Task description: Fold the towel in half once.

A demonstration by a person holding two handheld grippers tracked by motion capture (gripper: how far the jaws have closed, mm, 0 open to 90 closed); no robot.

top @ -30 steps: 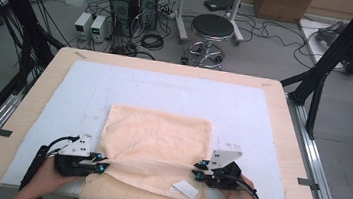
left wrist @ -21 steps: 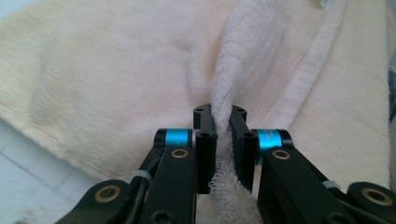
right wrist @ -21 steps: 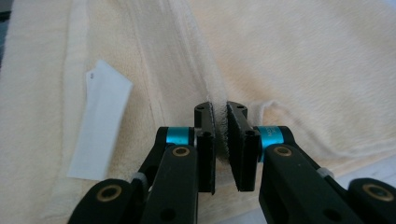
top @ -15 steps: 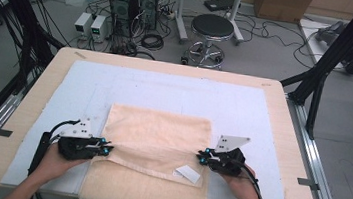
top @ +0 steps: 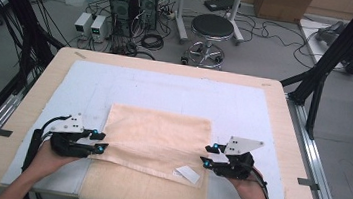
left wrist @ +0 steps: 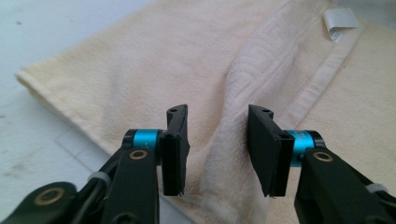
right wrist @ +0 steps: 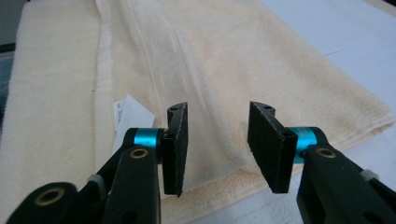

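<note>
A cream towel [top: 157,137] lies folded on the pale mat [top: 175,92], its near part hanging over the table's front edge. A white label [top: 187,173] shows on the upper layer near the right. My left gripper [top: 102,141] sits at the left end of the folded layer's edge, my right gripper [top: 207,154] at the right end. Both sets of jaws have just been opening. In the left gripper view a soft ridge of towel [left wrist: 233,93] lies between the parted jaws [left wrist: 217,112], untouched by the pads. In the right gripper view the towel's border [right wrist: 205,107] runs between the parted jaws [right wrist: 218,109].
The mat covers most of a wooden table [top: 287,122]. Black frame posts [top: 330,56] stand at the right and left corners. Beyond the far edge on the floor are a round stool [top: 213,28], computer boxes [top: 135,4] and cables.
Both grippers moved away from the front edge and rose a little, carrying the towel's upper layer farther onto the table. That layer now rests flat with the jaws parted around it.
</note>
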